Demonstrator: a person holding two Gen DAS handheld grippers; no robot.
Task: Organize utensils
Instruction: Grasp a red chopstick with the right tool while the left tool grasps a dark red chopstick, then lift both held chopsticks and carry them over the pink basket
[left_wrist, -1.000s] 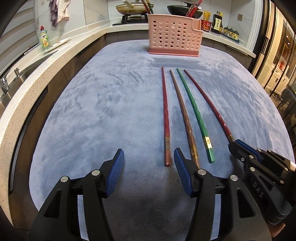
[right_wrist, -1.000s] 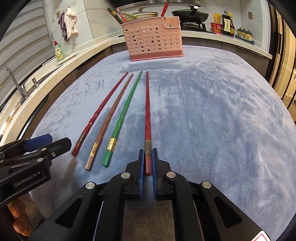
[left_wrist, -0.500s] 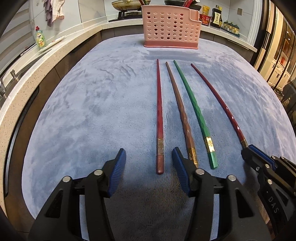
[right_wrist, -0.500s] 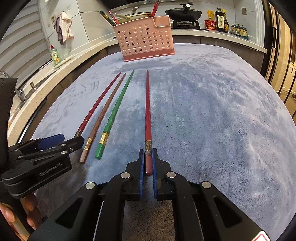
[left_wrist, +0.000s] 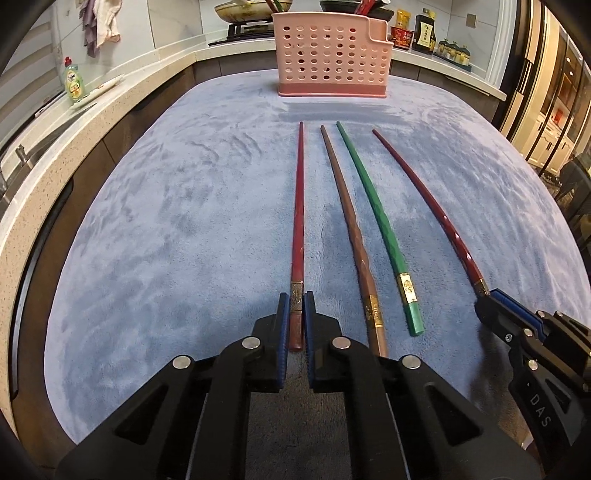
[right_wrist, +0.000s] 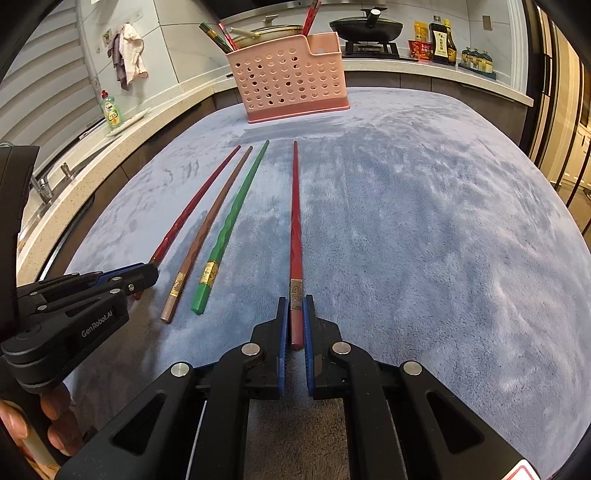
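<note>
Red chopsticks at the row's two outer edges are getting clamped by their thick ends: the left gripper (left_wrist: 296, 314), jaws just closing, is pinching the leftmost red chopstick (left_wrist: 297, 229), and the right gripper (right_wrist: 295, 317) is gripping the rightmost red chopstick (right_wrist: 295, 229). Brown chopstick (left_wrist: 351, 229) and green chopstick (left_wrist: 376, 218) are lying free between them on the blue-covered counter (left_wrist: 166, 221), probably waiting for the pink utensil basket (left_wrist: 328, 59) behind.

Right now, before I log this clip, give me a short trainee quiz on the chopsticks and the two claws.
1. How many chopsticks lie on the blue plush cloth?
2. True or false: the green faceted chopstick and the brown wooden chopstick lie free of both claws.
3. What does the left claw grip? A the green one; B the brown one; C the leftmost red chopstick.
Key: 1 four. 2 true. 3 C: the left claw has just closed on it, while the right claw is shut on the other red chopstick.
</note>
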